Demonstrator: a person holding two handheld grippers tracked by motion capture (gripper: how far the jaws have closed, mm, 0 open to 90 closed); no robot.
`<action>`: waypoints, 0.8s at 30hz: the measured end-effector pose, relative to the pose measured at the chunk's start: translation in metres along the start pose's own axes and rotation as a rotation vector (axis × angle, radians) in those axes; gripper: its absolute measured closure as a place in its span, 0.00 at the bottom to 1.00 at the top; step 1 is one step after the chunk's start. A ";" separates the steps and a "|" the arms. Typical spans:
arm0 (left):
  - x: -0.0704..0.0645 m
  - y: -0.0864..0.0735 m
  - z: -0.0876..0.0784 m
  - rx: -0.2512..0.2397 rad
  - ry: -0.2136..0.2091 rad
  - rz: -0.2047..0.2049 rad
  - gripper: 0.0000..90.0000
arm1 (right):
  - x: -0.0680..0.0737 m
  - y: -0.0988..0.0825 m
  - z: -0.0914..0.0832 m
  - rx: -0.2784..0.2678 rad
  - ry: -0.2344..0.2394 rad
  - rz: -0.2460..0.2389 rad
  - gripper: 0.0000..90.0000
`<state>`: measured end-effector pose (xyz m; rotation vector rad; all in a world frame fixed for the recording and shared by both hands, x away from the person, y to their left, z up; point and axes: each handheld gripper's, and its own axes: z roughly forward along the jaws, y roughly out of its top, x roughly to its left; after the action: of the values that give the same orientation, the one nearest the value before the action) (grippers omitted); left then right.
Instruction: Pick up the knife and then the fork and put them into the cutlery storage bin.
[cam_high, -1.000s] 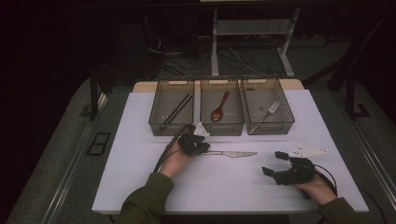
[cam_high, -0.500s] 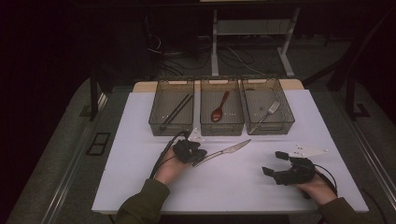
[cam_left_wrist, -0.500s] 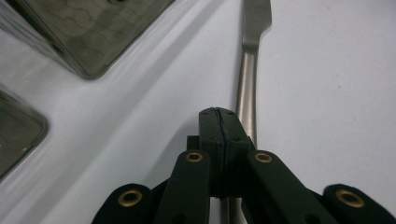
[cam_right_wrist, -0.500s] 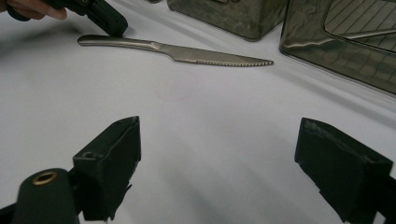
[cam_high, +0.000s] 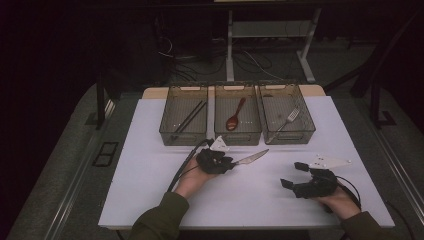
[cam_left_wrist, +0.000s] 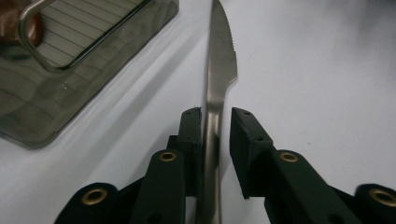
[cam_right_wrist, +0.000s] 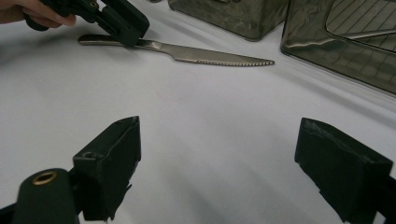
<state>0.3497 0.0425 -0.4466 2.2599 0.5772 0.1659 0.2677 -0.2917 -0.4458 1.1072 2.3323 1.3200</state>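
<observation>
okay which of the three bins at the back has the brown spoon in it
The middle bin: it holds the brown spoon. The left bin holds dark chopsticks, and the right bin holds a metal fork.

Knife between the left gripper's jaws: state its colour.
Plain silver metal knife; the left gripper view shows it best.

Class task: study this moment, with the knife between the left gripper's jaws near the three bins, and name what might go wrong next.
1. The left gripper's jaws have just been opening; a gap shows on one side of the knife, so it may slip or swing.
2. The blade points toward the bins, and could strike a wall.
3. The right gripper sits open and apart, so it could not steady the knife.
</observation>
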 end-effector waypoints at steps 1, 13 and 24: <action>0.002 0.000 0.000 0.003 -0.006 0.003 0.83 | 0.000 0.000 0.000 0.000 0.000 0.000 0.15; 0.009 -0.003 0.005 0.023 -0.070 0.026 0.87 | 0.000 0.000 0.000 -0.002 -0.003 0.001 0.15; 0.003 0.000 0.004 0.038 -0.036 0.081 0.88 | -0.001 0.000 -0.001 -0.002 0.001 0.002 0.15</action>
<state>0.3538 0.0415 -0.4498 2.3197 0.4739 0.1555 0.2680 -0.2928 -0.4457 1.1089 2.3306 1.3233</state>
